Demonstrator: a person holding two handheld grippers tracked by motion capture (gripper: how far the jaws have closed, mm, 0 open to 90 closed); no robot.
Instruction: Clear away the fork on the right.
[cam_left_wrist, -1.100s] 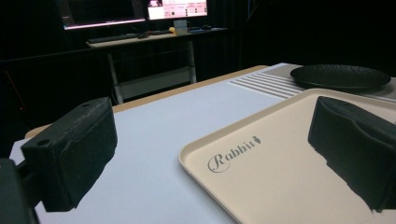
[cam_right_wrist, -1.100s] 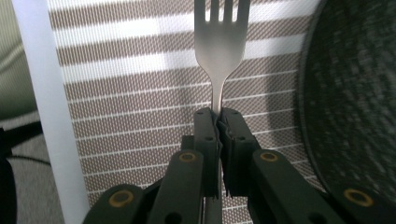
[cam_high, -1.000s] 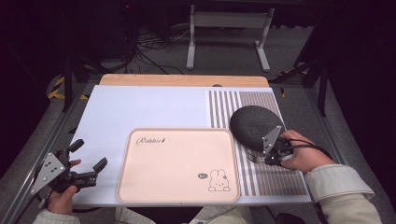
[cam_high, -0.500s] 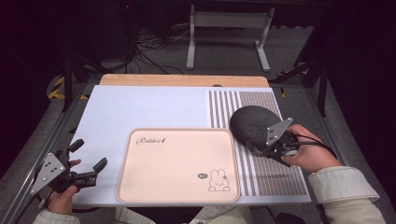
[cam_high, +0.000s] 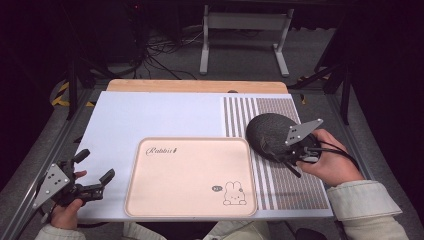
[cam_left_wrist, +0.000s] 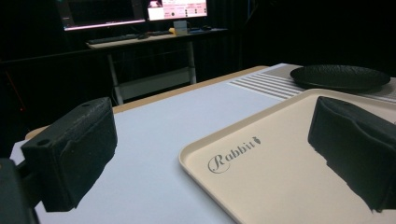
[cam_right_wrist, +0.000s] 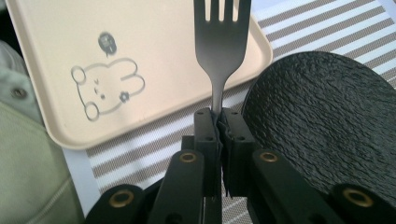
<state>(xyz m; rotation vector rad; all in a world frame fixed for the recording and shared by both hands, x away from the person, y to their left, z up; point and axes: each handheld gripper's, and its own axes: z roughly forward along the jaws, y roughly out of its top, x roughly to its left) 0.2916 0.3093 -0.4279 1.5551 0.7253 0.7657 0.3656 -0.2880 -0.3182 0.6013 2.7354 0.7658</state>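
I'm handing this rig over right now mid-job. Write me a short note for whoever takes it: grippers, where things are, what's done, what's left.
Right gripper: shut on the fork by its handle, held above the striped mat beside the black plate.
Left gripper: open, nothing held, at the near left of the table, left of the beige tray.
Done: fork picked up.
Left: set the fork down, probably on the tray, which has nothing on it. Plate sits on the mat.

Light: we see the table (cam_high: 150, 115) evenly lit from above, surroundings beyond it near black | Glare: two lit monitors (cam_left_wrist: 177, 8) behind the table blow out | Shadows: soft, faint beside the tray (cam_high: 190, 175) | Focus: we note soft, slightly grainy frames; near jaws blur against the tray, fork (cam_right_wrist: 222, 42) sharp.
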